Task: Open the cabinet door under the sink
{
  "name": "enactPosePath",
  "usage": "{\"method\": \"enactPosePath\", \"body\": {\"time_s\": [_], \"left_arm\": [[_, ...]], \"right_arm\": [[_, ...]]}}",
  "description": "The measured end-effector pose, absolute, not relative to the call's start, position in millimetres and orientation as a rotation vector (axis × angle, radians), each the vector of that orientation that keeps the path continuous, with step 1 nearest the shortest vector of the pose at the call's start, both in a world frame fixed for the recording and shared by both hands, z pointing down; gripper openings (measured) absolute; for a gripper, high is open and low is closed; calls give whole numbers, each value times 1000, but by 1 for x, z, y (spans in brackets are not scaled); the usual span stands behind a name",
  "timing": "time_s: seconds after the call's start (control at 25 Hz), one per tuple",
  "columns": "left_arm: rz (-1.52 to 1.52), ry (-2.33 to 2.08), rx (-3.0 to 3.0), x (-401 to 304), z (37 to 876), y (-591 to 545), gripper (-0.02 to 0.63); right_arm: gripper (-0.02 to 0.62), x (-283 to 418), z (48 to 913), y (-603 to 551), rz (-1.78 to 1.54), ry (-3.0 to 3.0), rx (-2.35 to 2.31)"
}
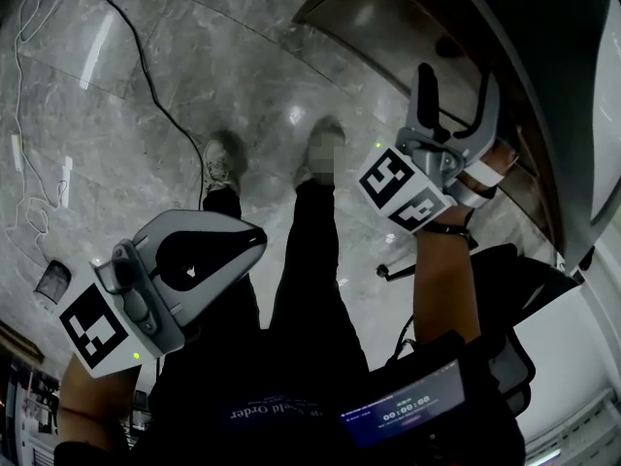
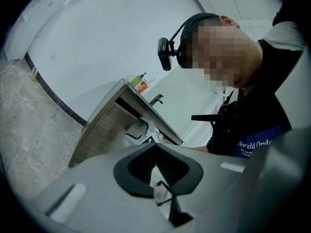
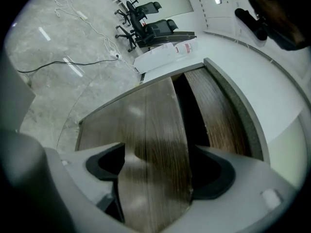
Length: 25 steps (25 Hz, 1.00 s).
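The right gripper (image 3: pixel 156 166) is held spread wide around the free edge of the cabinet door (image 3: pixel 146 115) without pinching it, likely to hook and swing it. Under the bench (image 3: pixel 272 91), the wood-grain door looks ajar, with a dark gap (image 3: pixel 187 106) on its right. The left gripper (image 2: pixel 156 152) is pressed together, empty.

Wood-grain cabinet door (image 3: pixel 155 130) blocks the way ahead of your right gripper (image 3: pixel 158 159), with a dark gap (image 3: pixel 187 110) beside it.
The door's face spans between the wide-apart jaws. The gap parts it from the neighbouring wood panel (image 3: pixel 214 110), and a grey countertop edge (image 3: pixel 235 108) hems in the right. To your left, marble floor (image 1: pixel 223 76) gives free room, crossed by a black cable (image 1: pixel 144 74); your own legs (image 1: pixel 310 260) stand there too.
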<state>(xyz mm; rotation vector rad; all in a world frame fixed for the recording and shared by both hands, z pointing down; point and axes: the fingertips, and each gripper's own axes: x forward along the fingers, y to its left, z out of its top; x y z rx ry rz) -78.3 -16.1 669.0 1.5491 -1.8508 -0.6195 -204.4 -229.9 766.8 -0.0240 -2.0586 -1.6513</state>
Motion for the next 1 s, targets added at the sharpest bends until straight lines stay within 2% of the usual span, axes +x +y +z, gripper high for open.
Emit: {"method": "enactPosePath", "body": {"time_s": [0.24, 0.48, 0.72, 1.0], "left_arm": [[-609, -1852, 1553, -76, 671, -15, 0], [-636, -1875, 1551, -78, 668, -15, 0], [-677, -1864, 1556, -79, 647, -13, 0], [-726, -1854, 1567, -81, 618, -8, 0]], "right_arm": [[408, -186, 771, -220, -1423, -2023, -229], [362, -175, 773, -210, -1140, -2033, -431], [351, -168, 763, -194, -811, -1973, -683], [327, -158, 745, -186, -575, -1903, -711]]}}
